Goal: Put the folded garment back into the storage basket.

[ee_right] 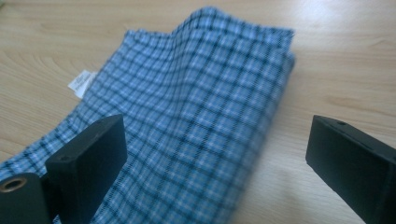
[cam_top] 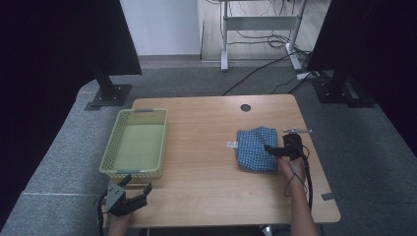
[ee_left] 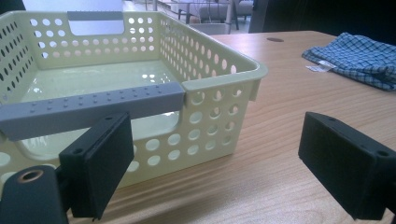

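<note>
Between basket (cam_top: pixel 135 143) and checked cloth (cam_top: pixel 256 148), bare table (cam_top: pixel 201 162); both grippers' jaws spread, empty.

We see dim, soft overhead light; glare pools inside the pale-yellow perforated plastic basket (ee_left: pixel 93 79), and the folded blue-checked cloth (ee_right: pixel 187 140) blurs nearest the jaws.

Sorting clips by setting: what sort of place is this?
Probably a lab or office workspace: a wooden desk on grey carpet, loose floor cables, and dark stands flanking the desk.
</note>
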The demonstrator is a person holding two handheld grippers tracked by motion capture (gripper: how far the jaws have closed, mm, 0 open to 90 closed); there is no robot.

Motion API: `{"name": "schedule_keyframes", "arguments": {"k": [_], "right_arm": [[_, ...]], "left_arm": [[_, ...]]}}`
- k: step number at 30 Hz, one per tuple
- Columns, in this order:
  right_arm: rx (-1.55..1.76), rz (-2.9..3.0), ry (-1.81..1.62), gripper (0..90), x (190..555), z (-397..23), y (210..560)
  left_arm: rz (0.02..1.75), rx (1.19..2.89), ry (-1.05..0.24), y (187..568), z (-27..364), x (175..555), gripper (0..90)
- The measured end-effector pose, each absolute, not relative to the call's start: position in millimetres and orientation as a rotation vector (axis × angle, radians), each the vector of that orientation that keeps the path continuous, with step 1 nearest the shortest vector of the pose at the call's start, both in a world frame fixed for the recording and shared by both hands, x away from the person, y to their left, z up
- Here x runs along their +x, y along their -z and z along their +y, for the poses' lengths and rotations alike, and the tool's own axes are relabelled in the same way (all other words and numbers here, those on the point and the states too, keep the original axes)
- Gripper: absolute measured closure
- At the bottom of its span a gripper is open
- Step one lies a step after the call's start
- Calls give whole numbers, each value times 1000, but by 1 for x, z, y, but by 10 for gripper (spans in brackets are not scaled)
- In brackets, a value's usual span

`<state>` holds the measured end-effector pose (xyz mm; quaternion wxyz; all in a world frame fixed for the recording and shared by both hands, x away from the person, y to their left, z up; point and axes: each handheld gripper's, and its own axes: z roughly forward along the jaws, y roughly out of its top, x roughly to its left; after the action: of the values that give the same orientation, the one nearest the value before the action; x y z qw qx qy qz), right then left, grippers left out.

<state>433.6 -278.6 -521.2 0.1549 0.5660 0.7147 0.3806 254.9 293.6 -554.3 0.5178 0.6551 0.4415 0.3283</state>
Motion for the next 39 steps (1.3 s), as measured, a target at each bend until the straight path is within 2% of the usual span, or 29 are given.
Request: {"name": "schedule_keyframes", "arguments": {"k": [18,26,28,30,32,33,34,36,39], "right_arm": [[1617,2156,-938,67,448,-255,547],[1568,2159,-827,86,447,-238,548],[1561,2171,-824,142,446,-237,547],[1542,2192,-836,249,444,-235,545],[1543,2200,-839,297,443,-233,543],[1543,2200,-847,381,442,-233,542],[1543,2200,-847,381,442,-233,542],[1553,2206,-857,480,441,-232,541],[1561,2218,-873,562,442,-232,540]], "left_arm": [[1061,1572,-787,554,294,255,105],[1062,1575,-786,554,294,255,104],[1061,1577,-787,554,294,255,104],[1060,1577,-789,554,294,255,105],[1060,1576,-788,554,294,255,105],[1061,1577,-788,554,294,255,104],[1061,1577,-788,554,294,255,104],[1062,1579,-788,554,293,255,104],[1065,1578,-789,554,293,255,105]]}}
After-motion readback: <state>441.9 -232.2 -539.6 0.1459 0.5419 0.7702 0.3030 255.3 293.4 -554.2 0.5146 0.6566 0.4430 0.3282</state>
